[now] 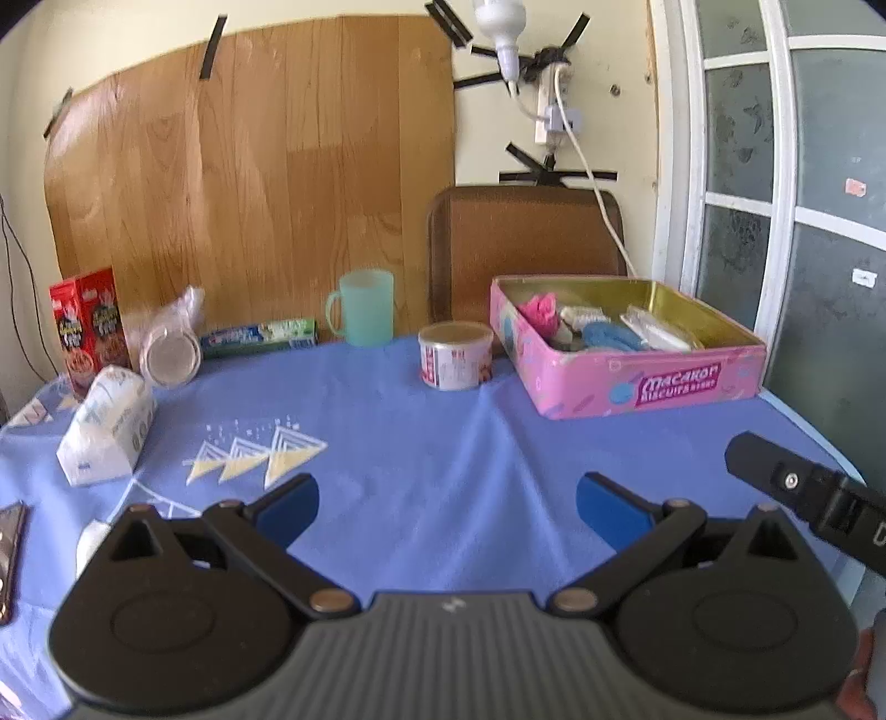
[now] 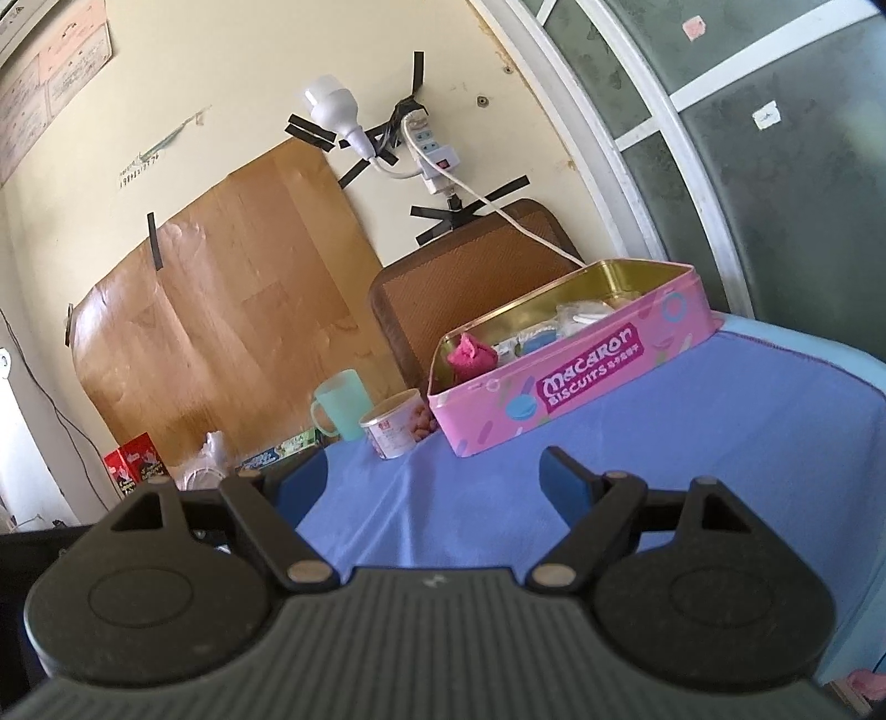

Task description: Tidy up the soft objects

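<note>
Both grippers hover low over the blue tabletop (image 1: 443,432) with nothing held: left gripper (image 1: 447,507) jaws wide, right gripper (image 2: 434,482) jaws wide. The step in hand looks like a between-picks pause. The white tissue pack (image 1: 105,426) lies well to the left of the pink biscuit tin (image 1: 637,382), which already holds pink, white and blue soft items. Next move, as judged: left gripper swings toward the pack, closes gently across its narrow side, then carries it over the tin's rim.

A cream wall (image 1: 354,8) stood behind the table (image 1: 443,432), a wood-grain sheet (image 1: 249,166) taped across it, a white bulb (image 1: 501,27) overhead, frosted window panes (image 1: 830,166) at right.
</note>
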Tool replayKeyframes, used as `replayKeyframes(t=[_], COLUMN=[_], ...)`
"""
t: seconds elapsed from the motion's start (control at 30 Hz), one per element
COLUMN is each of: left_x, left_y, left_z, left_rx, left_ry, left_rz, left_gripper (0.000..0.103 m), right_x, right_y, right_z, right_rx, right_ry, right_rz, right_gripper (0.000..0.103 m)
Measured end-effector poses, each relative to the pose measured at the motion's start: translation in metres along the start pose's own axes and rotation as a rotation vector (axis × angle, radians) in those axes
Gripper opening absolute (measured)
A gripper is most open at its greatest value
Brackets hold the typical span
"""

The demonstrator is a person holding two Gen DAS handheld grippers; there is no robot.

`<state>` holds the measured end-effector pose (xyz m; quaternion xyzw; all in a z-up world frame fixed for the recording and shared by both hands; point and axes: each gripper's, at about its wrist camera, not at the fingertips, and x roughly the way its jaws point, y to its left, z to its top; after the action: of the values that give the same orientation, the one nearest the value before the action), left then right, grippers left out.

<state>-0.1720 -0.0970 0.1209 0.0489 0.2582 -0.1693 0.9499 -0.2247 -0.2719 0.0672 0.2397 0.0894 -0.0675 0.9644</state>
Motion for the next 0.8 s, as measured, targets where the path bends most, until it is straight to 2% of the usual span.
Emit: replayKeyframes(t=[0.23,0.47,0.8], left_x=[0.0064,0.0067,0.0069], left_y=[0.0038,0.0010,-0.0026], left_z=[-0.0046,-0.0057,-0.0079], left_rx=[-0.019,-0.014,-0.008], left_ry=[0.059,0.069,0.082], left_rz=[-0.036,-0.038,-0.052], left_gripper=[0.103,0.103,0.103], right_x=[0.0016,-0.0052,-0.0030], right_y=[0.0004,-0.0078,-0.0078], right_z=[-0.0013,0.0013,-0.0010], right_rx=[-0.001,0.028,0.029], right_ry=[0.009,-0.042,-0.032], right_rz=[-0.002,-0.038,-0.052], right_gripper=[0.086,0.086,0.089])
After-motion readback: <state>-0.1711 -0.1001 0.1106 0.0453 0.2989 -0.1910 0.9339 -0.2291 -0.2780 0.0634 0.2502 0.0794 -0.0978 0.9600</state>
